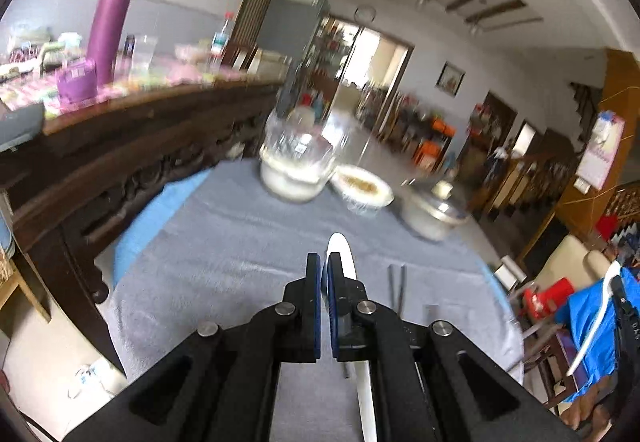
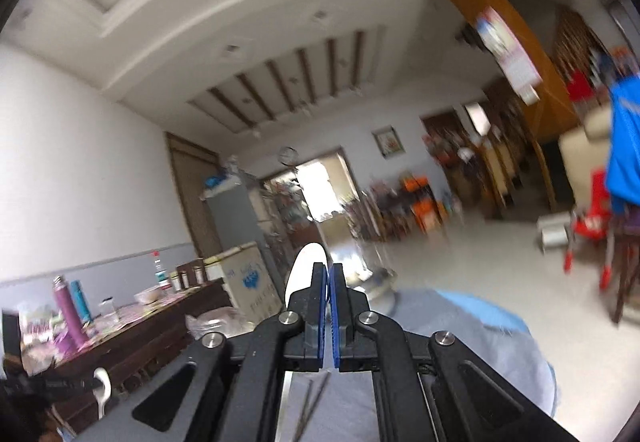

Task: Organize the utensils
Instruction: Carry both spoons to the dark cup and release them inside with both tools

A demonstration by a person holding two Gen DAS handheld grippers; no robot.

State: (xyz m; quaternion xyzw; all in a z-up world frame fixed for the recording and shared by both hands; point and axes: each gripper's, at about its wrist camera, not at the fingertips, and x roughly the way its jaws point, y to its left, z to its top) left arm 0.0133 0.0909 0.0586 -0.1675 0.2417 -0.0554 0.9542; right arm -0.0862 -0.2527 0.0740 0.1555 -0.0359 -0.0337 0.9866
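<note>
white spoon (image 1: 347,258) sits clamped edge-on in the left gripper (image 1: 324,274), bowl end poking past the blue pads, handle running back under the linkage; it hangs above the grey cloth (image 1: 208,242) of the table, clear of the surface. a second white spoon (image 2: 307,266) is pinched the same way in the right gripper (image 2: 330,282), its bowl showing to the left of the shut jaws, held up with the room behind it; the same spoon and gripper show at the far right edge of the left view. both pairs of tongs are clenched, each on its own spoon. a pair of metal chopsticks (image 1: 397,284) lies on the cloth just beside the left spoon's line, not yet picked up. ahead on the cloth: a tall glass jar (image 1: 298,158), a white bowl (image 1: 362,188) beside it, a lidded steel pot (image 1: 434,210) further right. likely destination is the jar, though that is a guess. risks: the grip is thin and on a smooth curved handle, so a spoon may pivot or slide out during a fast swing; both views are blurred, which suggests speed. two spoons arriving at one narrow mouth could clash, or knock the jar against the bowl. a dropped spoon near the cloth's edge would go to the floor.
</note>
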